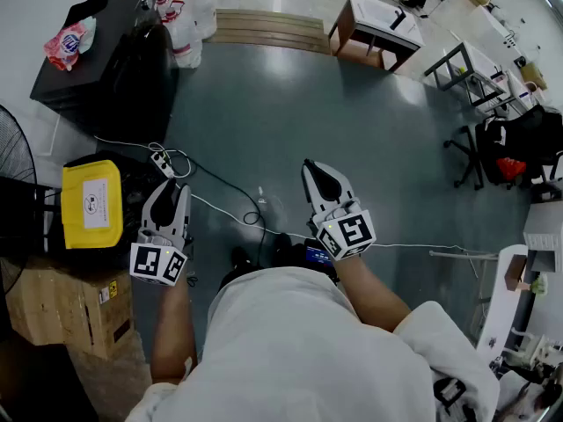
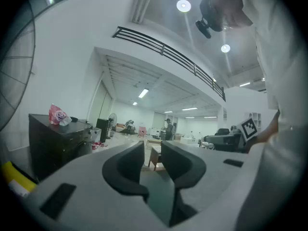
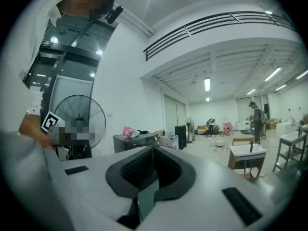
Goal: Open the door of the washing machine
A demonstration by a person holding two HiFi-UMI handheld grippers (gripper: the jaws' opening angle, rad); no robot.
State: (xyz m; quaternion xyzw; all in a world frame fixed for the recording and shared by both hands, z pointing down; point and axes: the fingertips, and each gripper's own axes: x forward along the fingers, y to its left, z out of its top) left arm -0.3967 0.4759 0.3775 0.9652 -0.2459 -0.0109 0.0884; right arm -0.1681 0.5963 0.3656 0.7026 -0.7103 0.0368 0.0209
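No brand name can be read anywhere. Print is seen on the white label (image 1: 93,207) of the yellow lid (image 1: 91,183) at 9 o'clock in the head view, but only a round mark is made out there and its text is too small. A small yellow sticker (image 1: 112,290) is carried by the cardboard carton (image 1: 62,310) at 8 o'clock, and it too is illegible. Red and pink print is shown on the crumpled bag (image 1: 70,42) lying on the black cabinet (image 1: 110,69) at 10 o'clock, and red print on the white bags (image 1: 186,16) at 11 o'clock; neither can be read. Black-and-white square markers are borne by the cubes of both grippers. The left gripper (image 1: 167,190), at 8 o'clock, is held level with its jaws partly apart, a narrow gap being seen between them in the left gripper view and nothing held in it. The right gripper (image 1: 312,170), just right of centre, is held level with its jaws closed together at the tips and nothing gripped. The washing machine cannot be identified in any view; only white curved shapes, cut off by the frame edge at 4 o'clock, are seen, and their nature cannot be told. The fan (image 1: 13,174) is cropped at the left edge, and the floor below the grippers is hidden by the person's white shirt (image 1: 299,350).
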